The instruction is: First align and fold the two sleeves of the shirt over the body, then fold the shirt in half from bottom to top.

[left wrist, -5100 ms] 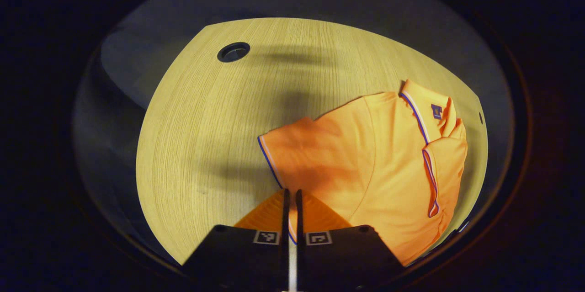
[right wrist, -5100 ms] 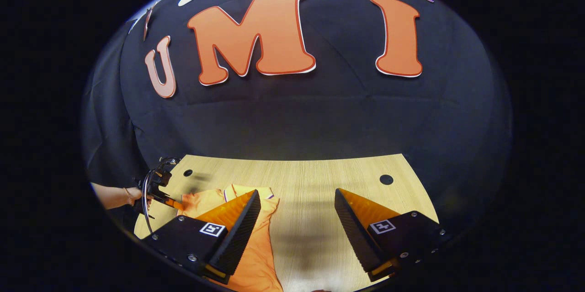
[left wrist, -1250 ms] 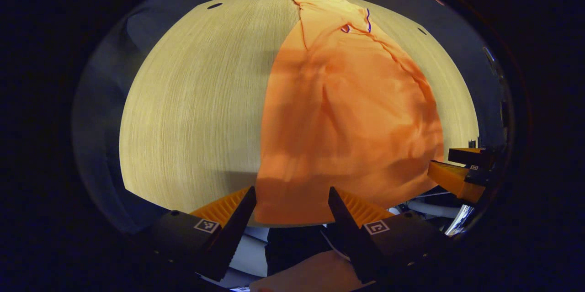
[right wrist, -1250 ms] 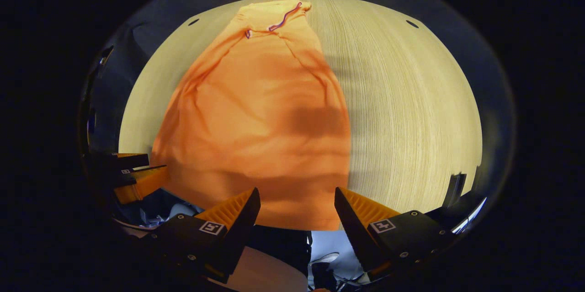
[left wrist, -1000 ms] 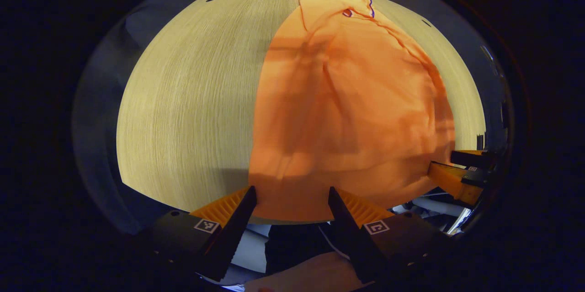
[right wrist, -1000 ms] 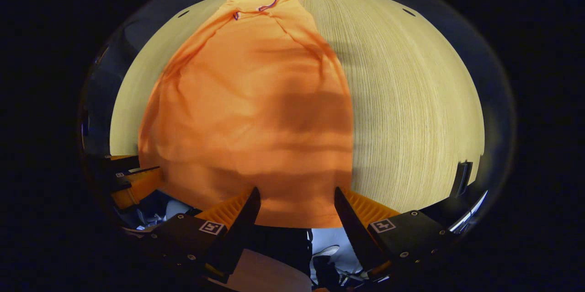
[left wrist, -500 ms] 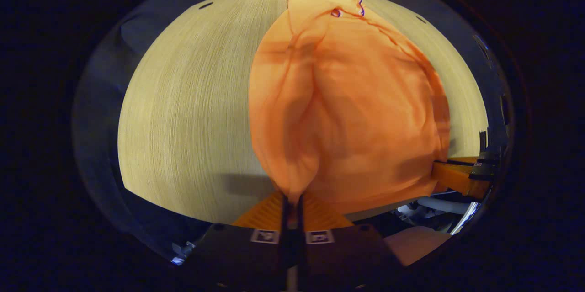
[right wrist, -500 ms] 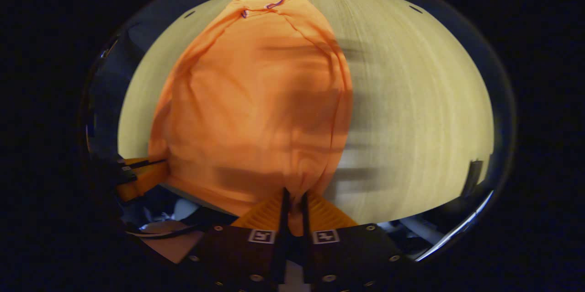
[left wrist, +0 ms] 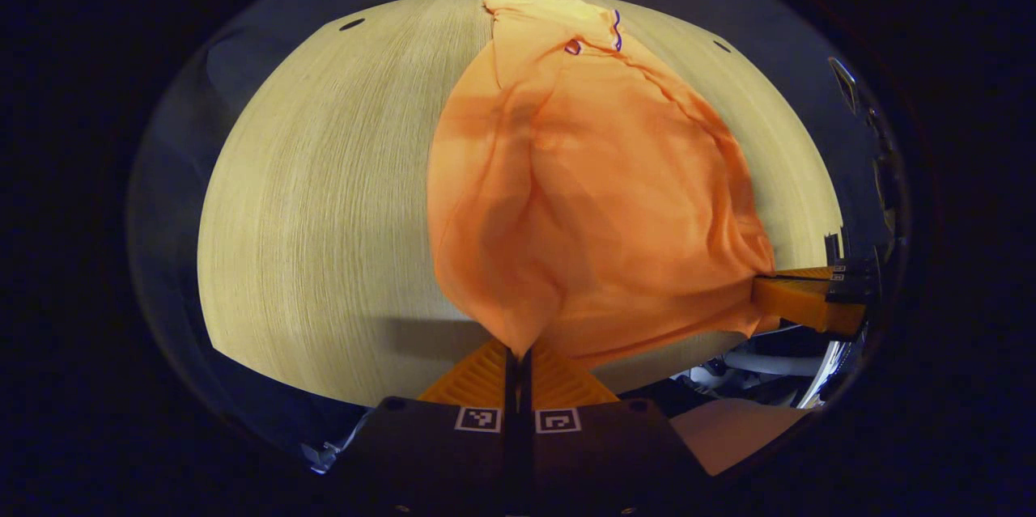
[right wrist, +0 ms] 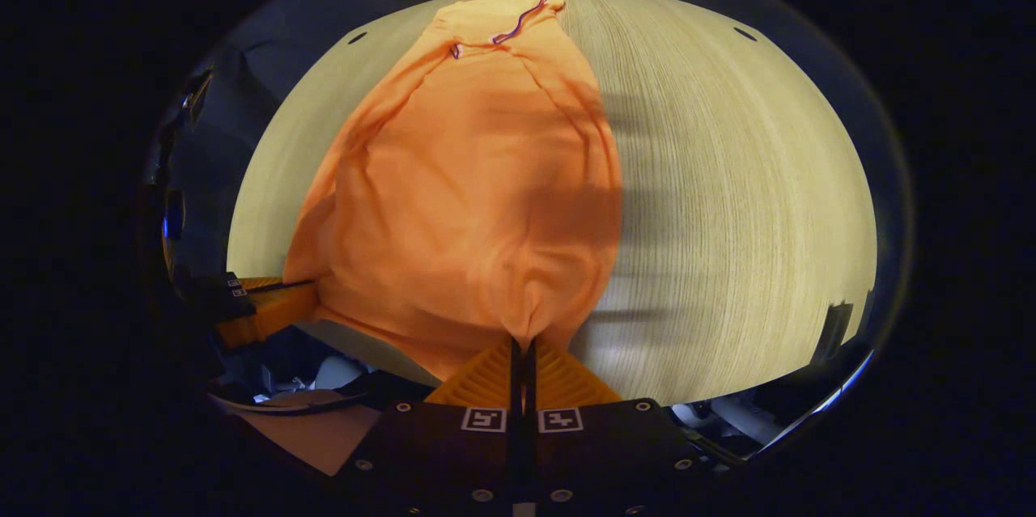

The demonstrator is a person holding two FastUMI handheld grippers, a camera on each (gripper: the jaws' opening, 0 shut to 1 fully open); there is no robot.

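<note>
**Shirt hem gripped at both corners, lifted off table edge**

The orange shirt (left wrist: 599, 193) lies lengthwise on the wooden table (left wrist: 324, 193), collar end at the far side, where a thin dark trim line (right wrist: 518, 19) marks the folded sleeve edge. The fabric is thin and matte, with soft creases; its near end rises from the tabletop and gathers into two pinched points.

The left gripper (left wrist: 518, 359) has both fingers clamped on the near left corner of the hem; the cloth bunches into a narrow fold where it enters the jaws. The right gripper (right wrist: 522, 351) is clenched on the near right corner in the same manner. Each gripper also appears at the edge of the other's view, fabric drawn taut toward it.

Change from one second ago: both pairs of fingers then stood spread apart, astride the flat hem; they have now closed, and the hem has lifted and puckered.

The table surface shows fine straight light-toned grain, a rounded outline, and small dark holes (left wrist: 351, 23) near its far edge.
</note>
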